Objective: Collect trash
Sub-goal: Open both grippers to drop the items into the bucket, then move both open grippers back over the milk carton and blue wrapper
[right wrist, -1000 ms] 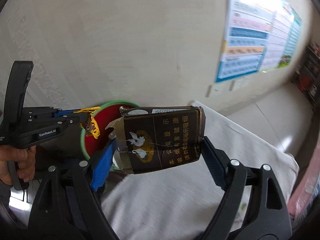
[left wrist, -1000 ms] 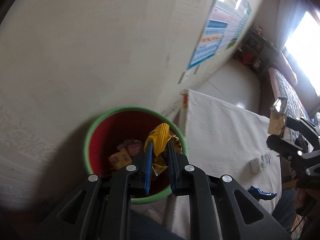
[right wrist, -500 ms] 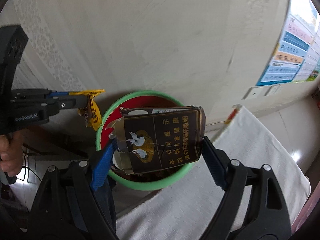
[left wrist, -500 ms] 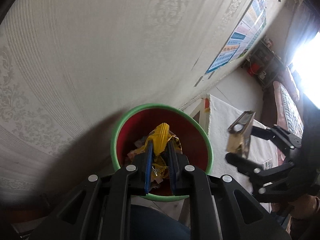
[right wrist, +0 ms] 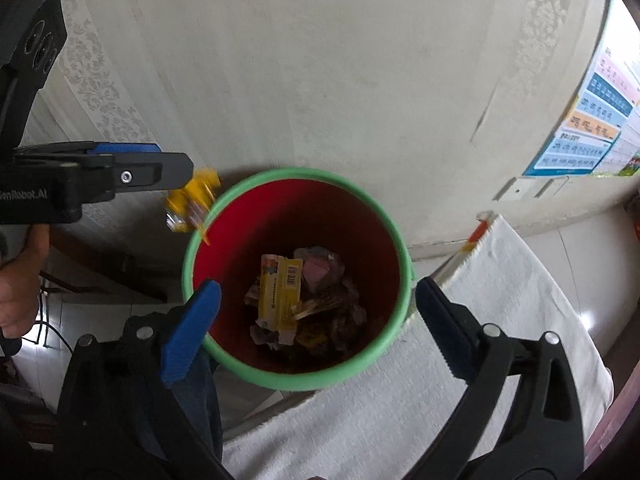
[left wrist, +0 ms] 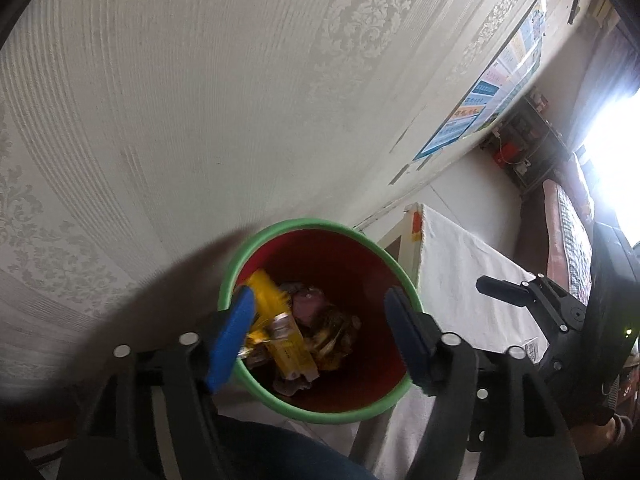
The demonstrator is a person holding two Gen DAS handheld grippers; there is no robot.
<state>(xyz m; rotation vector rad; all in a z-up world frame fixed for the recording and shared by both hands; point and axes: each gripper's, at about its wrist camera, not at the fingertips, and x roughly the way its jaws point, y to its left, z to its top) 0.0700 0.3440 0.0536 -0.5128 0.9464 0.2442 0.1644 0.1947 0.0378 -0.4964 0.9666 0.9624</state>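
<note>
Left gripper point(left wrist: 320, 320): my jaws were opening, pads apart; the crumpled yellow foil wrapper point(right wrist: 192, 200) hung blurred just below its tip, at the bin rim's ten o'clock.
Right gripper point(right wrist: 316, 320): my jaws were opening wide with nothing between them.
Round red bin with green rim point(right wrist: 296, 378): under both grippers, beside the white-clothed table point(right wrist: 400, 420).
Bin contents: a flattened yellow barcoded packet point(right wrist: 280, 296) atop dark crumpled trash point(right wrist: 336, 316).

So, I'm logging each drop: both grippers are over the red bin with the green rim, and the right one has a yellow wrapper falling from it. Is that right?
One slip: the yellow wrapper is falling from the left gripper, whose jaws are opening, not the right. The right wrist view shows it by the green rim of the red bin. The right gripper is opening too, with nothing between its fingers.
</note>
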